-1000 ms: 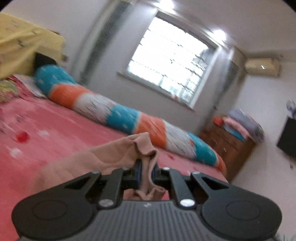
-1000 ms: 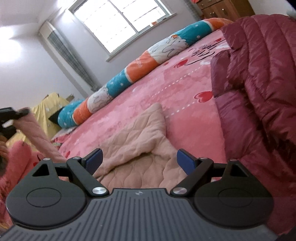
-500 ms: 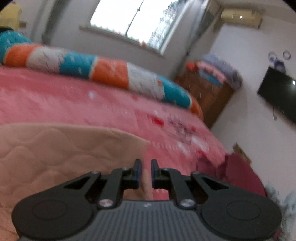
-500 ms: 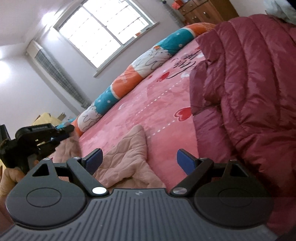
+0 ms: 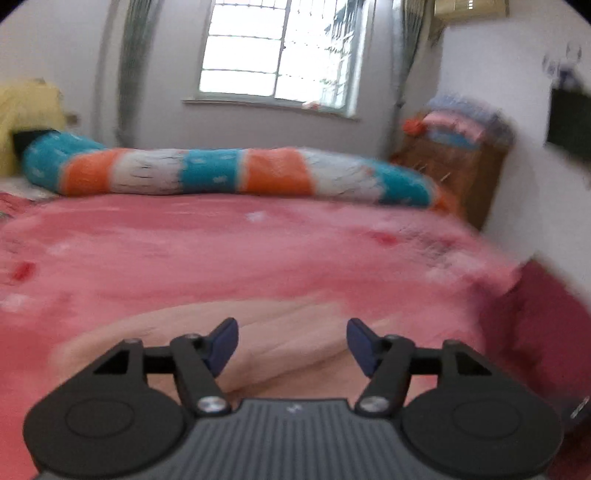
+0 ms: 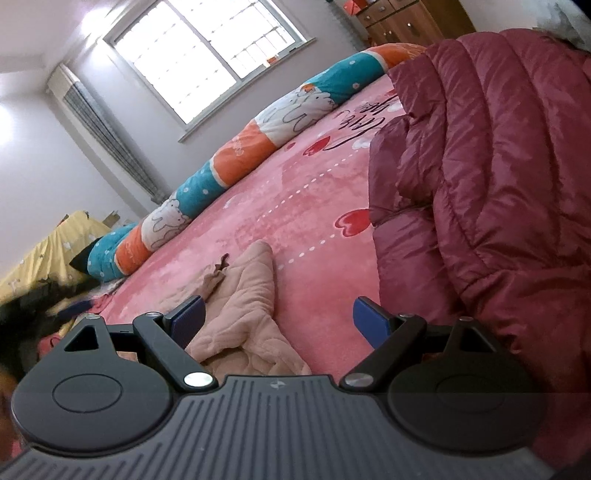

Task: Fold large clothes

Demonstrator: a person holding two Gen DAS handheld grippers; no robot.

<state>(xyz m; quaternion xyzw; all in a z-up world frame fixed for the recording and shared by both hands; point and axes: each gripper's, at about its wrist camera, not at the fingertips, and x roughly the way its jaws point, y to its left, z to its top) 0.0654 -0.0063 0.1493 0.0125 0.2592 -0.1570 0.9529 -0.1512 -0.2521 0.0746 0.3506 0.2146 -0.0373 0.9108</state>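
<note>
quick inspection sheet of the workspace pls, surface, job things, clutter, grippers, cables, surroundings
surface: bed with pink bedspread, printed with hearts and lettering.
job's things: beige quilted garment lying loose and rumpled on the bedspread; maroon puffer jacket heaped beside it.
clutter: striped bolster pillow along the far edge; yellow cloth at the head end.
grippers: left gripper jaws opening over the garment, pads not pressing it; right gripper open, holding nothing.
cables: nothing seen.
surroundings: window, wooden dresser stacked with folded cloth, air conditioner.
</note>
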